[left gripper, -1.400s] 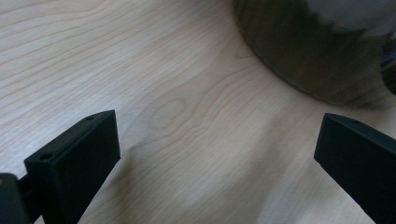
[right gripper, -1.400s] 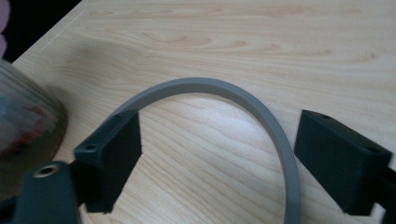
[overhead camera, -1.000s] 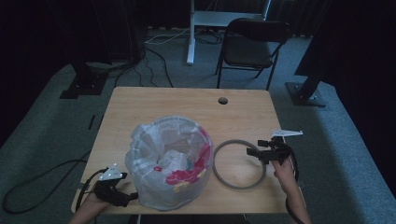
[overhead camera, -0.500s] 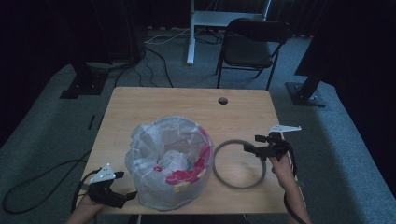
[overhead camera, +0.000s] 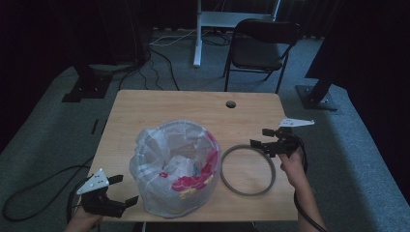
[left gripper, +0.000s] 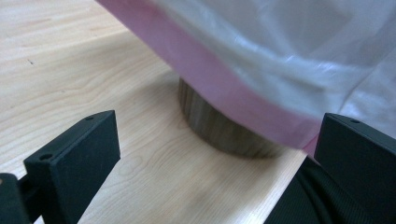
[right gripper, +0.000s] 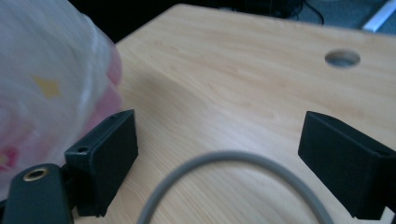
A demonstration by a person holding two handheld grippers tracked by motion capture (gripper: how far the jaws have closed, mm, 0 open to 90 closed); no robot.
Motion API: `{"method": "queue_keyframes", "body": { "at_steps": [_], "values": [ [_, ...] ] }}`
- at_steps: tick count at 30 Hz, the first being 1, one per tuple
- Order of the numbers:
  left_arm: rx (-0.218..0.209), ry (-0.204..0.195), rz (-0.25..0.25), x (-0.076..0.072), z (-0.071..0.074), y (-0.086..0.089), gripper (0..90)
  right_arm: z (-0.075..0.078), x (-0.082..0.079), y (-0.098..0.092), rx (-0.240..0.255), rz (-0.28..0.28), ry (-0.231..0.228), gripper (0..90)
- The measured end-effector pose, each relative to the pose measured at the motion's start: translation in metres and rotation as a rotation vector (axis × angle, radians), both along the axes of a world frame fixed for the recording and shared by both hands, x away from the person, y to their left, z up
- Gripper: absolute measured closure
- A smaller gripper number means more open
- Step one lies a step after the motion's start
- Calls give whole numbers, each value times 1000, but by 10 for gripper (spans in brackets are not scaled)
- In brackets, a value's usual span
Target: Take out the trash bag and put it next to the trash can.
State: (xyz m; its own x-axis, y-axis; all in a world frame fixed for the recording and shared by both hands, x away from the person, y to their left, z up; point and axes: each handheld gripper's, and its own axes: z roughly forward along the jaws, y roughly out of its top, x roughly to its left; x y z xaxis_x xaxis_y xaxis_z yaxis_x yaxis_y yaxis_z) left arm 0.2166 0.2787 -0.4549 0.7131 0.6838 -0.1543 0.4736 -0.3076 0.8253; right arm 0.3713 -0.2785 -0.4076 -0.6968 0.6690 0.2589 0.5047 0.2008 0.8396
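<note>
While the left gripper [overhead camera: 118,189] sits wide open by the bag-lined bin [overhead camera: 173,167], the right gripper [overhead camera: 265,139] (also spread wide, holding nothing) hovers at the grey ring's [overhead camera: 248,170] far rim, ring lying flat just right of the bin.

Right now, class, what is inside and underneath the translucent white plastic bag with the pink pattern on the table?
Under the translucent white plastic bag a round wooden container shows, standing on the light wooden table. Inside lie crumpled white and pink folds; anything beneath them is covered.
</note>
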Motion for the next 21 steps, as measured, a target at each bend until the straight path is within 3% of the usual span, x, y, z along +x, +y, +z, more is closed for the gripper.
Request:
{"method": "queue_keyframes", "body": {
  "at_steps": [7, 14, 20, 21],
  "values": [
    [-27, -4, -64, -7, 13, -11, 3, 30, -2, 16, 33, 58, -51, 113],
    [-29, -8, -100, -9, 19, -22, 3, 60, -11, 43, 88, 156, -90, 114],
    [-41, 0, -125, -10, 22, -28, 3, 71, -12, 62, 101, 200, -90, 113],
    [-49, 3, -134, -10, 22, -30, 3, 76, -10, 76, 87, 232, -80, 113]
  ]
}}
